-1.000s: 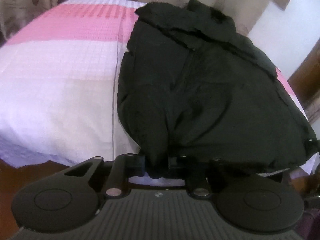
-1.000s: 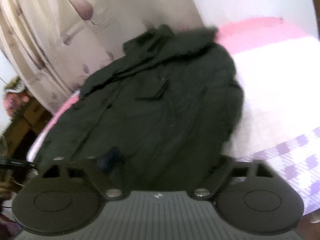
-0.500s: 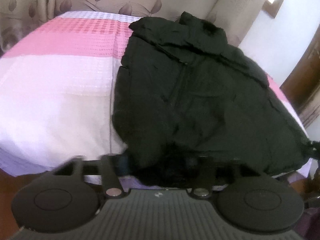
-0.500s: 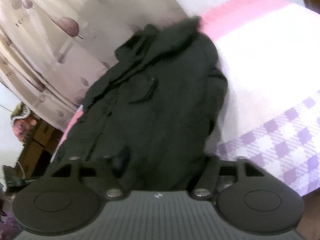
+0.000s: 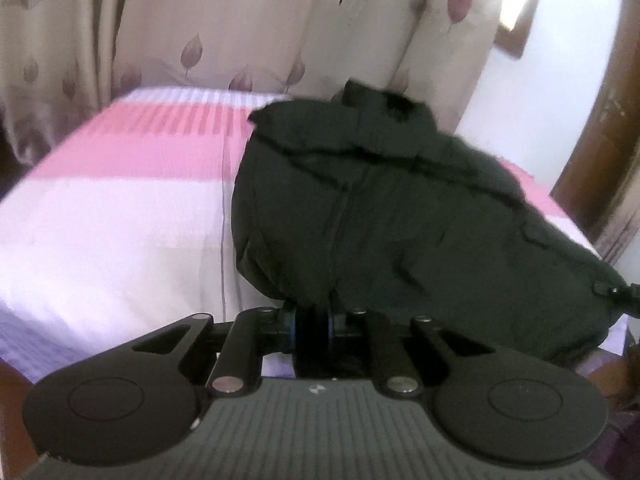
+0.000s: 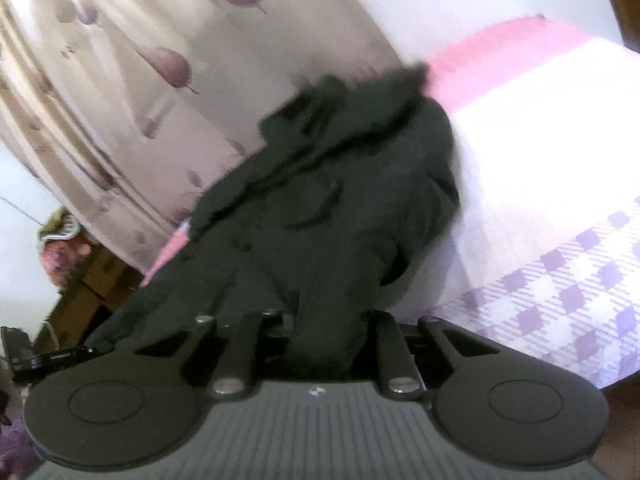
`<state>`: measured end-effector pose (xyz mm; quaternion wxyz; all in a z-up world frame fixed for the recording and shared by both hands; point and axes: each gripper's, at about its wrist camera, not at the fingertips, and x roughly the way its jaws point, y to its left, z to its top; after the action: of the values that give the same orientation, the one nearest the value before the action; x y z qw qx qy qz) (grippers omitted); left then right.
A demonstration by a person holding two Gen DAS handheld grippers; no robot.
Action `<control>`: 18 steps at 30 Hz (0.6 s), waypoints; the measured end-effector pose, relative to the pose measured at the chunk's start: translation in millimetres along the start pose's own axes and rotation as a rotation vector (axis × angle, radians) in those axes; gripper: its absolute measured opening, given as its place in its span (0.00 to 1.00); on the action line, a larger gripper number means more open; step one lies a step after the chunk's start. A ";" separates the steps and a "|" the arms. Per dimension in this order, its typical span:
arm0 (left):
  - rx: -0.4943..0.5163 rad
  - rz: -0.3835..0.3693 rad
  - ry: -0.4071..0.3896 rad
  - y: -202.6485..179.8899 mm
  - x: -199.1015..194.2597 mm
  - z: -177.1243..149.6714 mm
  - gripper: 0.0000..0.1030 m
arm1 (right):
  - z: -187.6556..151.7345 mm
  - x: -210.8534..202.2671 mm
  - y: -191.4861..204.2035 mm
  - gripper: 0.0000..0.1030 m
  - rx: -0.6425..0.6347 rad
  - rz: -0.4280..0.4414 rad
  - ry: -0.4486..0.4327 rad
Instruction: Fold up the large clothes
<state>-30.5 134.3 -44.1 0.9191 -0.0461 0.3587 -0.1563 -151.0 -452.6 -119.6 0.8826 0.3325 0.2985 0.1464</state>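
Black fabric at the near hem of the jacket [image 5: 400,232] is pinched by the left gripper [image 5: 310,322], whose fingers are drawn close together with a fold of cloth bunched between the blue-edged pads. On the other side, the hem of the same jacket [image 6: 320,216] is clamped by the right gripper [image 6: 320,332], a thick gather of dark cloth being squeezed between its narrowed fingers and spilling down over the gripper's body. From both holds the jacket is seen rising away across the bed [image 5: 120,220], its lower edge lifted off the mattress at the near edge while the body of the garment is spread over the right half of the bed as seen in the left wrist view. A central zip line is seen running up the front, and a pocket flap is made out in the right wrist view, though that picture is blurred. Farther off, the collar or hood is heaped at the far end, over the pink band of the bedcover [image 6: 540,128]. A lilac checked border of the cover is seen hanging at the near edge. Behind the bed, beige curtains [image 5: 240,28] printed with mauve leaves are hung beside a white wall [image 5: 532,108].
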 end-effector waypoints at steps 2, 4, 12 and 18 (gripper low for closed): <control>-0.015 -0.020 -0.026 -0.8 -19.7 1.5 0.12 | -1.7 -8.1 5.3 0.13 0.012 0.029 -0.002; -0.037 -0.033 -0.063 -2.0 -40.7 5.0 0.12 | -3.2 -19.2 11.6 0.13 0.022 0.074 -0.010; -0.132 -0.057 -0.256 -5.3 -86.5 52.6 0.12 | 34.7 -47.5 39.6 0.14 0.009 0.208 -0.117; -0.119 0.004 -0.320 -16.2 -63.5 101.8 0.13 | 90.2 -25.6 45.0 0.14 -0.020 0.216 -0.160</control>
<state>-10.1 136.6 75.2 0.9604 -0.1242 0.2167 -0.1236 -117.3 -476.2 -24.1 0.8859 0.3644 0.1881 0.2167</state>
